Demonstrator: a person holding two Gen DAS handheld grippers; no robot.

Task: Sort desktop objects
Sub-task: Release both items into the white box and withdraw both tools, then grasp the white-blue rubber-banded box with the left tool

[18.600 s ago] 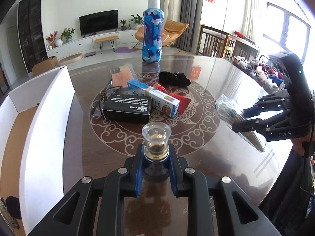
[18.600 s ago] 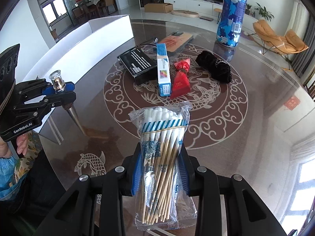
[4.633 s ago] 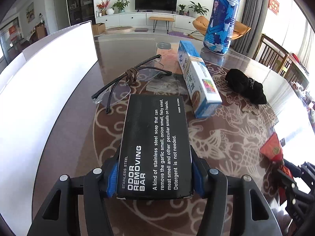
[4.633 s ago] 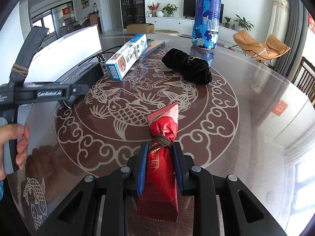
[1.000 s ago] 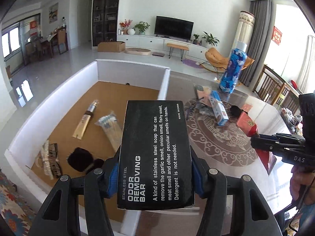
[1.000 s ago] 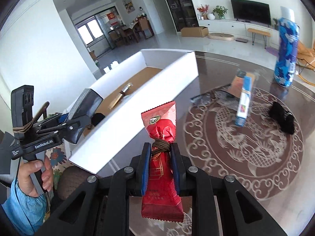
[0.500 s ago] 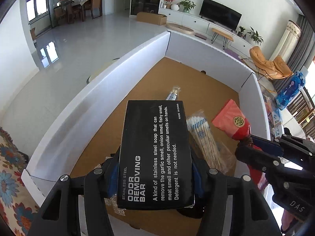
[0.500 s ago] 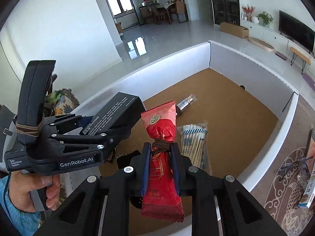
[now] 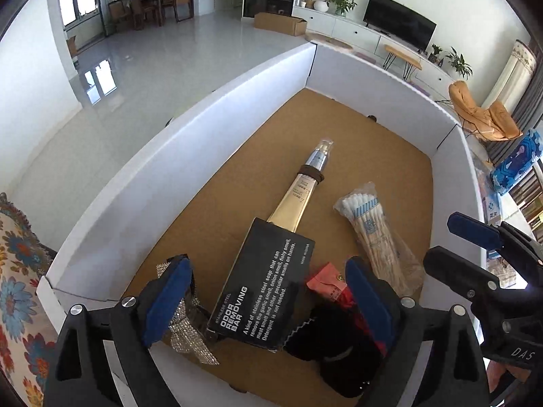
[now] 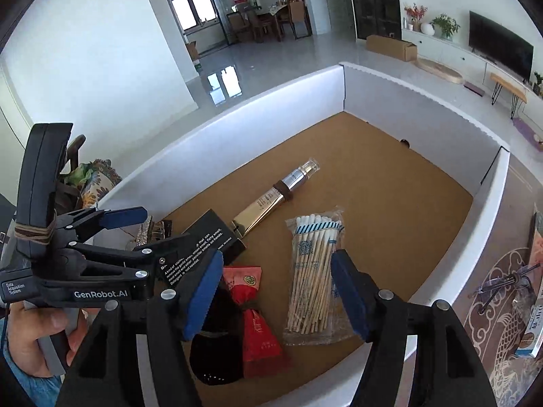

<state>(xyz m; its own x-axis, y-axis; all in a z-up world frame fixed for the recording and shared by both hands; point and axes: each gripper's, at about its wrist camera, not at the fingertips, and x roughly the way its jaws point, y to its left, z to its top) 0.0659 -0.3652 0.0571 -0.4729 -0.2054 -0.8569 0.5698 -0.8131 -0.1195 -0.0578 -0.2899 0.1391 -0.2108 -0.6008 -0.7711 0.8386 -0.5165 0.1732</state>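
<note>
Both grippers hang over the white cardboard box [image 9: 217, 108] with its brown floor. My left gripper [image 9: 266, 264] is opening, and its blue pads stand wide of the black soap box [image 9: 264, 288], which lies loose on the floor below them. My right gripper [image 10: 276, 261] is opening too. The red packet [image 10: 254, 318] lies free beneath it, partly on a black pouch [image 10: 217, 356]. A gold pump tube [image 9: 302, 193] and a bag of cotton swabs [image 9: 373, 234] lie further in. Nothing sits pressed between either pair of pads.
A glittery hair clip [image 9: 186, 329] lies in the near left corner of the box. On the patterned table to the right are glasses [image 10: 505, 281] and a blue-white carton [image 10: 532, 322]. A blue camouflage bottle [image 9: 516, 159] shows beyond the box wall. A hand [image 10: 37, 339] holds the left gripper.
Both grippers have opened. The black soap box has left the left pads and the red packet the right pads; both now lie on the box floor.
</note>
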